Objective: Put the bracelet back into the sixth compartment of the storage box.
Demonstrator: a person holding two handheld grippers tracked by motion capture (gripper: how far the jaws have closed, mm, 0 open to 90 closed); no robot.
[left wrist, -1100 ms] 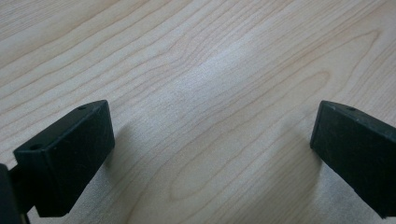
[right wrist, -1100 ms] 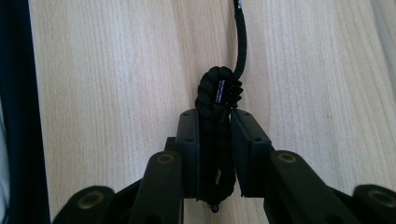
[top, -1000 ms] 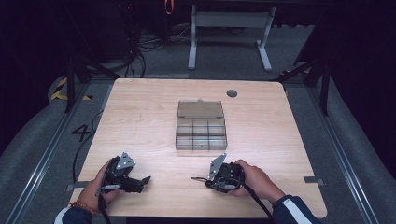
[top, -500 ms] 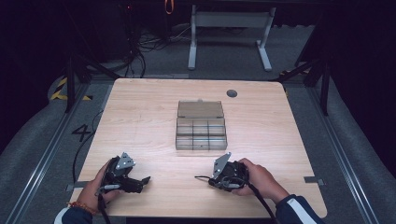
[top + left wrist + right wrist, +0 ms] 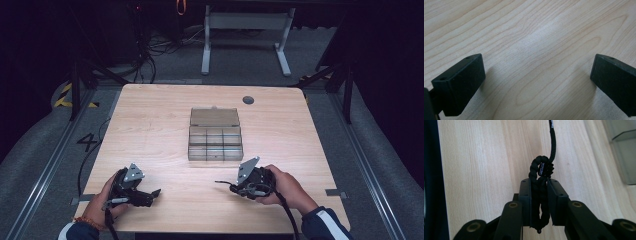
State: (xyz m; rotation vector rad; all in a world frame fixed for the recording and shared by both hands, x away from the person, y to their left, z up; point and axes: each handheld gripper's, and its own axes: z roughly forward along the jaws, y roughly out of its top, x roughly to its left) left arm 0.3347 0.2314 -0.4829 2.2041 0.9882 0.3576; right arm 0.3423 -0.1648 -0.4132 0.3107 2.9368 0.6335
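Observation:
A black braided cord (image 5: 541,167) is pinched between the jaws of my right gripper (image 5: 539,192), its loose tail running away over the wood. In the high view the right gripper (image 5: 234,189) lies near the table's front edge, right of centre, with the cord's tail (image 5: 220,183) poking out to its left. A clear compartment box (image 5: 215,159) with its lid (image 5: 214,117) laid open behind it sits mid-table, just beyond that gripper. My left gripper (image 5: 154,194) rests at the front left, jaws wide apart. Bare wood lies between the left gripper's (image 5: 536,82) jaws.
A corner of the clear box (image 5: 626,157) shows at the upper right of the right gripper view. A dark round grommet (image 5: 248,100) sits near the table's far edge. Dark floor, cables and a white frame lie beyond the table (image 5: 150,125).
My right gripper has shifted slightly to the right with the cord in it. The left gripper has stayed where it was.

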